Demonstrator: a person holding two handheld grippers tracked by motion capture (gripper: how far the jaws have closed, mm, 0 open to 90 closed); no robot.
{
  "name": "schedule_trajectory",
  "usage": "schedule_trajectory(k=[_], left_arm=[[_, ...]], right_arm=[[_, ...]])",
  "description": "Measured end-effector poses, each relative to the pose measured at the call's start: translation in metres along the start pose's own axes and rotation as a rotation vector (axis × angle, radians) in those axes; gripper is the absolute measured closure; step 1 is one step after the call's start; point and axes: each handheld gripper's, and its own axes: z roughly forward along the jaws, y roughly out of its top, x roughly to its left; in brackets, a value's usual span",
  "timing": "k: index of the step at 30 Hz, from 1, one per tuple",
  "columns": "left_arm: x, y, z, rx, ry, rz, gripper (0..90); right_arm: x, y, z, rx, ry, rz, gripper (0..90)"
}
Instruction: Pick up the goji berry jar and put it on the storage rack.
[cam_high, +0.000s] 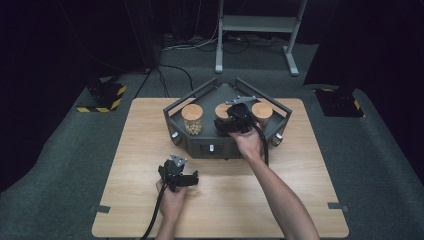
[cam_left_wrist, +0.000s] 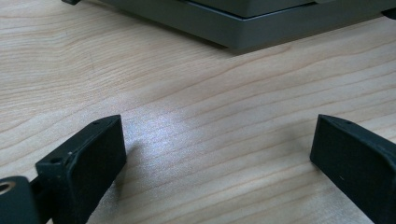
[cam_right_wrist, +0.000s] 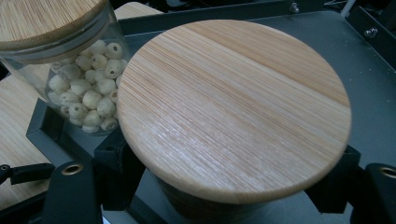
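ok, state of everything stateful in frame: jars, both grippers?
left jar: upright in the grey tray, wooden lid on, holds pale round beads.
middle jar: upright in tray, lid on, gripped below the lid.
right jar: upright in tray, lid on.
right gripper: shut on middle jar.
left gripper: open, nothing between its jaws, over the wooden table.

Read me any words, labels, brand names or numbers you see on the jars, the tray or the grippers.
None can be read.
Jar lids: plain wood grain, no print.
Jar of pale beads: clear glass, no label showing.
Grey tray: no lettering that I can make out.
Yellow-and-black hazard stripes on the floor: a warning pattern, no words.
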Motion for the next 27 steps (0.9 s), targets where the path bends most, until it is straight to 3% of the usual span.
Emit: schedule_trajectory(k=[8, 16, 27], left_arm=[[-0.0001, 0.0000, 0.0000, 0.000, 0.000, 0.000, 3.4], [0.0000, 0.0000, 0.0000, 0.000, 0.000, 0.000, 3.4], [0.0000, 0.0000, 0.0000, 0.000, 0.000, 0.001, 3.4]], right_arm=[[-0.0032, -0.0052, 0.0023, -0.006, 0.007, 0.008, 25.4], [0.0001, -0.0043, 0.0041, 0.006, 0.003, -0.024, 25.0], [-0.0049, -0.0074, 0.0051, -0.001, 0.021, -0.012, 24.5]])
